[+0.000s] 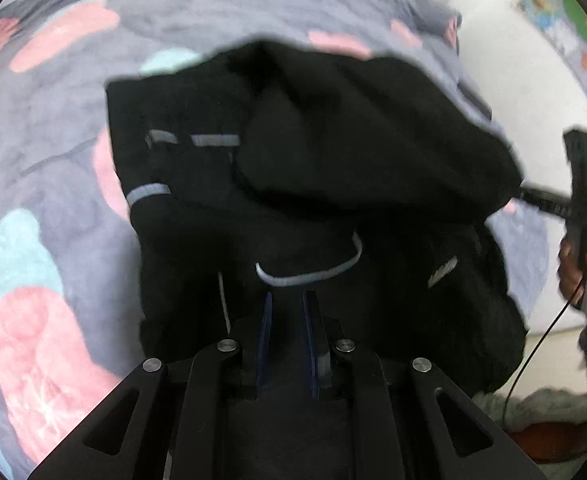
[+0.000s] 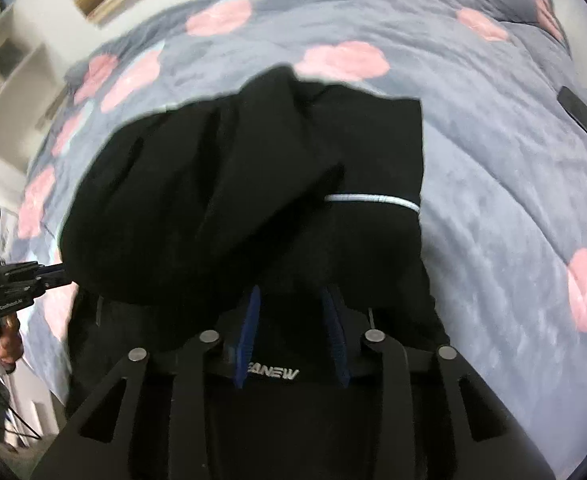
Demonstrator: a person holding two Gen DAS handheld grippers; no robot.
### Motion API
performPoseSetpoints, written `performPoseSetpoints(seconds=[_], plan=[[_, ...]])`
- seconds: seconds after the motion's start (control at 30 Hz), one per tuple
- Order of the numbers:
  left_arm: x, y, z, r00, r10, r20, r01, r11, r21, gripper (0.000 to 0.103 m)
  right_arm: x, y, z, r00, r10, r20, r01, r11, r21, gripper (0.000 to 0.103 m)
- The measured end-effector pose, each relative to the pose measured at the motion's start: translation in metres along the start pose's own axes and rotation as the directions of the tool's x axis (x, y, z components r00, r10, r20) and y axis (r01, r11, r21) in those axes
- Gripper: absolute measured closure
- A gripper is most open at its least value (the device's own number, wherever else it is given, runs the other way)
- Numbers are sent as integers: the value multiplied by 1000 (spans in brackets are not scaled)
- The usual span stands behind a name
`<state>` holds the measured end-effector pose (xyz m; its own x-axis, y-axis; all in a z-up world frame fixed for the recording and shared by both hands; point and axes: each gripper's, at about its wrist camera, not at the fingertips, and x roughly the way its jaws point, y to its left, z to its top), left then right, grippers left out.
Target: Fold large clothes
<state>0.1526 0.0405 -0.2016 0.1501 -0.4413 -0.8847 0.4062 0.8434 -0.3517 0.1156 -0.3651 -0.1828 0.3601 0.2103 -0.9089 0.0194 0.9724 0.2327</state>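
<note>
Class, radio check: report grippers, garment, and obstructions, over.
Left gripper and right gripper: jaws on the black garment, grip unclear. Garment bunched over the bedspread. Dark flat object lies apart on the bedspread.

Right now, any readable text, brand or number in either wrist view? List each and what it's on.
"EANEW": white letters on the black garment, between the right hand-held gripper fingers; the start may be hidden behind the left finger.
"Go…": small white print on the left hand-held gripper body, rest too blurred to read.
Wall poster: colourful, any text too blurred.
Nothing else legible on the bedspread.
</note>
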Motion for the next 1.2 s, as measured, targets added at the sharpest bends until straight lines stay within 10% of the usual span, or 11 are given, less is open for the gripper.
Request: performPoseSetpoints(seconds=[0.23,0.43,0.73,0.97,1.2], plan=[[-59,-34,75,976,-75,204,62,996,66,79,-45,36,57,985,11,172,-1,999,-54,46],[-37,-58,125,966,-163,201,142,983,113,61,-4,60,91,996,11,88,-10,1000,-16,45],[85,-31,56,985,-133,-113,134,991,8,61,123,64,6,973,-49,-228,37,998,-56,45],[113,-15,36,978,-167,-121,160,985,-72,61,143,70,-8,974,-63,-218,45,995,-88,36],[56,-22,48,978,-203,-50,202,979,-12,61,57,50,21,994,78,-72,-78,997,8,36]])
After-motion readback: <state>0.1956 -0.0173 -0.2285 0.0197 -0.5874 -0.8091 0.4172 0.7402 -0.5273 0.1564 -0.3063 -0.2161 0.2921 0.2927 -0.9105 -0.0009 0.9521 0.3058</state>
